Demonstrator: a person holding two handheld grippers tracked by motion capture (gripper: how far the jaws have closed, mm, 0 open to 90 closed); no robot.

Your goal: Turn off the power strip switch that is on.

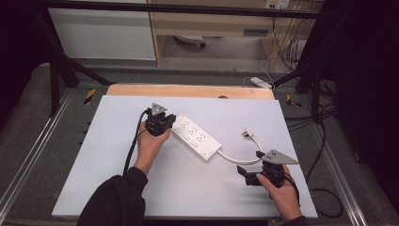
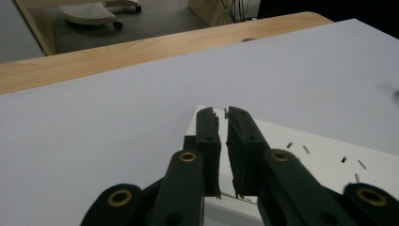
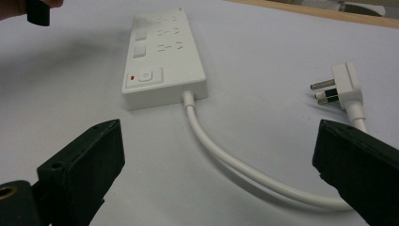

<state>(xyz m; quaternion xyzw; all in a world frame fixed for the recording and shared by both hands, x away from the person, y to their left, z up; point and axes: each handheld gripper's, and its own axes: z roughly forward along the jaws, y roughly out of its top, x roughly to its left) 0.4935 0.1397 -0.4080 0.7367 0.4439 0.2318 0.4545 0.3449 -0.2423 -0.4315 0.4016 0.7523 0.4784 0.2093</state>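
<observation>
I'm keeping my left gripper (image 2: 223,113) nearly closed, holding nothing, over the far end of the white plastic power strip (image 1: 195,136); my right gripper (image 3: 216,155) is gaping wide, empty, near the strip's white cord (image 3: 211,146).

White power strip (image 1: 196,136) lies diagonally mid-board on the white table (image 1: 117,141). Left gripper (image 1: 159,123) sits at the strip's far-left end, touching it. Cord (image 1: 240,159) runs from the strip's near-right end, plug (image 1: 248,133) just right of it. Right gripper (image 1: 248,175) near-right of strip, apart
</observation>
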